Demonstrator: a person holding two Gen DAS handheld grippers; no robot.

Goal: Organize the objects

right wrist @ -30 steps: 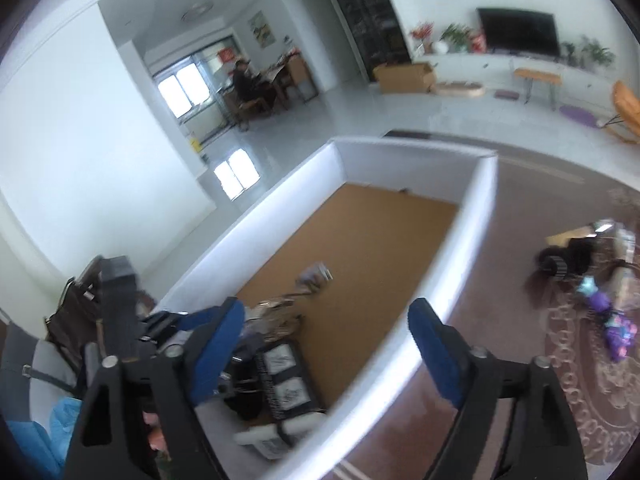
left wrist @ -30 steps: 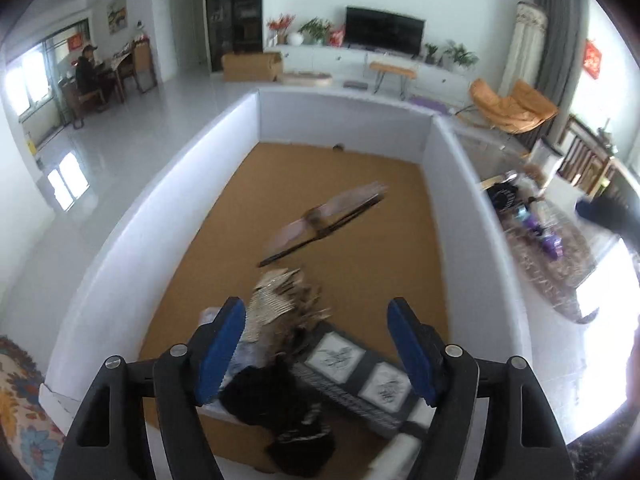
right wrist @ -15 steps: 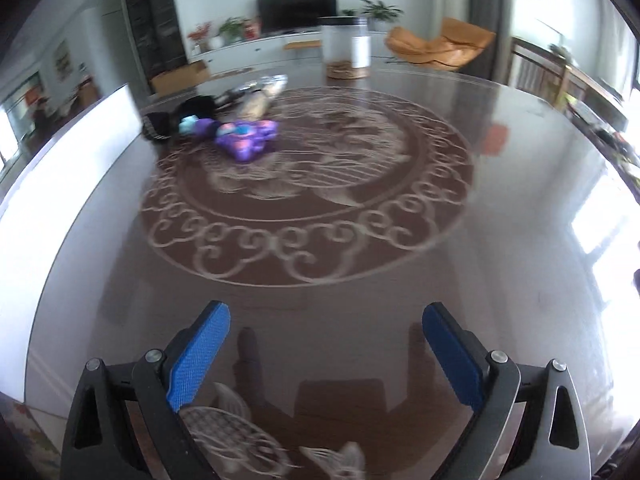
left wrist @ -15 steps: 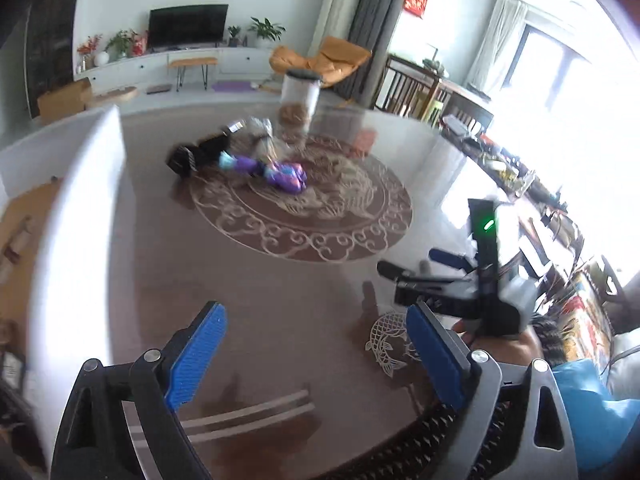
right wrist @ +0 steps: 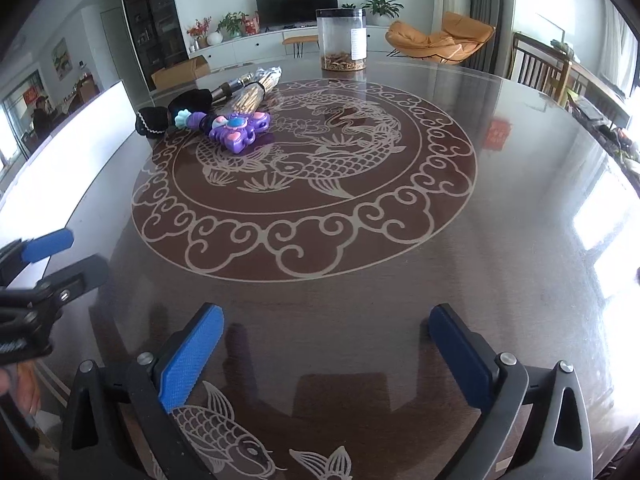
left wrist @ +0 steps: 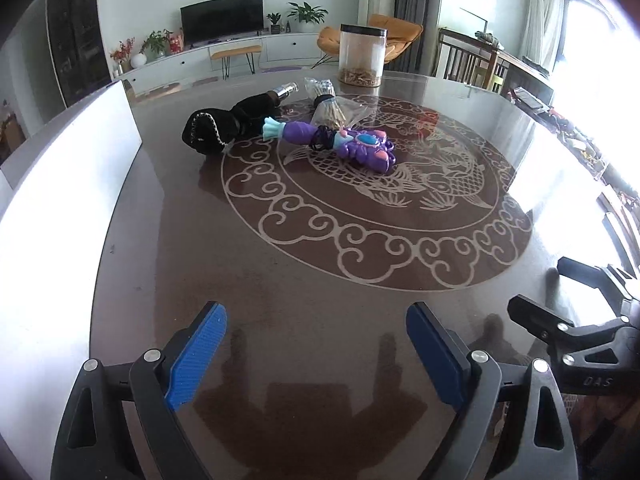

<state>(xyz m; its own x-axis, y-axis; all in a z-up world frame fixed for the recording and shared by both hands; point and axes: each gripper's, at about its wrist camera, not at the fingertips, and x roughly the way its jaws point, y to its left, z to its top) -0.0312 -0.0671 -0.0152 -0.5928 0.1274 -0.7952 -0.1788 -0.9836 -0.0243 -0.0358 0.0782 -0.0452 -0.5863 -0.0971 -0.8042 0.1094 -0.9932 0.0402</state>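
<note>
Far across the round dark table (left wrist: 320,280) lies a cluster: a purple toy (left wrist: 352,146) (right wrist: 236,128), a black pouch (left wrist: 224,126) (right wrist: 160,116), a clear bag of thin sticks (left wrist: 332,110) (right wrist: 260,84) and a silver tube (left wrist: 286,90). My left gripper (left wrist: 316,344) hangs open over bare tabletop near the front edge, nothing between its blue pads (left wrist: 196,356). My right gripper (right wrist: 326,344) is beside it, jaws opening and empty. Each shows in the other's view: the right gripper (left wrist: 536,286), the left gripper (right wrist: 86,250).
A tall clear jar (left wrist: 362,56) (right wrist: 342,40) with a black lid stands at the table's far edge. A white-walled box (left wrist: 72,184) (right wrist: 68,148) borders the table on the left. Chairs and shelves crowd the right side of the room.
Both views swung from the white box with the cork floor, where a flat item was falling from the left gripper, over to the round table. Both grippers sank toward the tabletop and their jaws widened.
</note>
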